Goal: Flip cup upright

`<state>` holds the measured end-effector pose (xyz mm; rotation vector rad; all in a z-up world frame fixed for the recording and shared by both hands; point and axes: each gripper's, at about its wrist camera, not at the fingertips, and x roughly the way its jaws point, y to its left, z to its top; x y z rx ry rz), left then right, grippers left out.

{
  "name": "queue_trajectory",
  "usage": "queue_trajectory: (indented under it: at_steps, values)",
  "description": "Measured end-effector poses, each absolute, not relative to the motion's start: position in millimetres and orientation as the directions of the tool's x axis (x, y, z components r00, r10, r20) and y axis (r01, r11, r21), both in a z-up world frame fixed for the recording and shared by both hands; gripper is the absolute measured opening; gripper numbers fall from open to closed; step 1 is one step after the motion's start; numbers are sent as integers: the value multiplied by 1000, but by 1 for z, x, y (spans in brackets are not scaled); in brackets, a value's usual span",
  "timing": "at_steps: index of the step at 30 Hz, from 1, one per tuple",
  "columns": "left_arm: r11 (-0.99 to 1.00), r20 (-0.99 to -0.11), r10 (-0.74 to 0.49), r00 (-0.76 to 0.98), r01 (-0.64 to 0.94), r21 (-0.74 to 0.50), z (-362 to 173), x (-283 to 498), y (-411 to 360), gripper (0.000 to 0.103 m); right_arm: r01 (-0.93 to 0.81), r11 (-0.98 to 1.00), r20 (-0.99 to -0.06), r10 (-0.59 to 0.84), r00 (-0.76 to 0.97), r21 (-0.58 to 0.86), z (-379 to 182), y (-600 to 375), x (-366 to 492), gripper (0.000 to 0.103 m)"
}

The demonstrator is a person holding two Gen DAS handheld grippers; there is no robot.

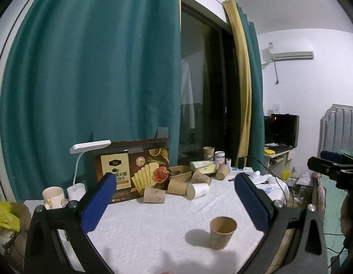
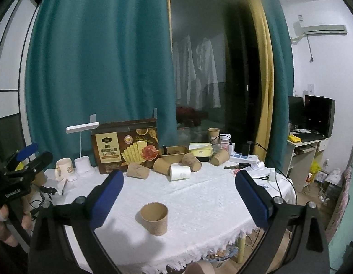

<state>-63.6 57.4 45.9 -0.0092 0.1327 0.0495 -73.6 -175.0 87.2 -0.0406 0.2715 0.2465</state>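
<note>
Both grippers' jaws wide above upright cup [image 2: 154, 218]

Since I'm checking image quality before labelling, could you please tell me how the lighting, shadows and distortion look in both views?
Left wrist view: strong fisheye bending of the teal curtain, dark vignette corners; the upright brown cup casts a soft shadow to its left on the white tablecloth. Right wrist view: same bowing; the dark window shows faint reflections; cup sharp, bottom edge blurred.
</note>
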Motion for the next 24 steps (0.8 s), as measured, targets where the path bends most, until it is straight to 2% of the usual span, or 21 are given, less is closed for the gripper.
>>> queue_trajectory:
  at_steps: [10,24]
  values:
    - [997,-170,75,983,-77,-7,38,-46,68,103,-248,969,-312,232,921,-11,73,-167,-47,98]
    - [997,-206,69,976,-73,-10,37,-36,58,103,-238,971,-311,222,924,-13,71,-174,-40,98]
